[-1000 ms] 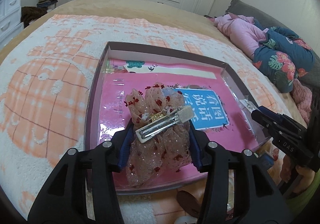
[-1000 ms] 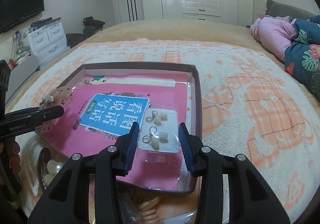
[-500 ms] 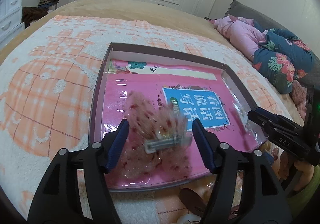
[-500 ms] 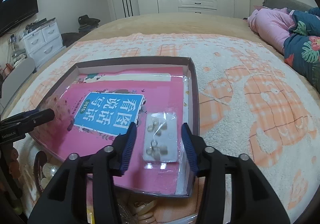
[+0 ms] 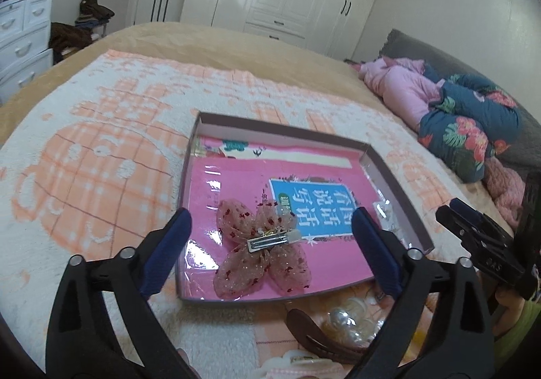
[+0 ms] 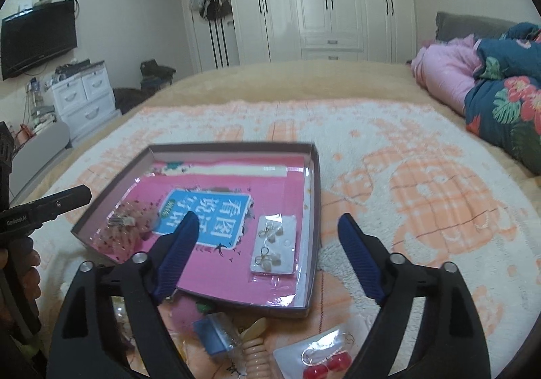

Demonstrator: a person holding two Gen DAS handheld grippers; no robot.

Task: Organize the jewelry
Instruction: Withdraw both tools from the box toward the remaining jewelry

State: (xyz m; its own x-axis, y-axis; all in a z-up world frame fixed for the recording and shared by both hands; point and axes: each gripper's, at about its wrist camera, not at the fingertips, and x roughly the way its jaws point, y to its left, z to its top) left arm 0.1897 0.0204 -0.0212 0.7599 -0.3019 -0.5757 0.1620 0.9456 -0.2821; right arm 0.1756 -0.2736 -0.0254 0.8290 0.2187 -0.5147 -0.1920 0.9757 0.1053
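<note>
The left tool (image 5: pixel 270 237) had just opened wide, and the pink bow clip (image 5: pixel 263 252) lay loose between its fingers in the tray (image 5: pixel 284 128) (clip side up). The right tool (image 6: pixel 267 237) had just opened wide too, with the earring card (image 6: pixel 275 245) flat near the tray's right wall.

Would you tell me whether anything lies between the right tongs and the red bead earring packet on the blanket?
Nothing visible does. The right tongs, jaws just opened and gripping nothing, hang over the tray; the red bead earring packet lies uncovered on the blanket, before the tray's near wall.
</note>
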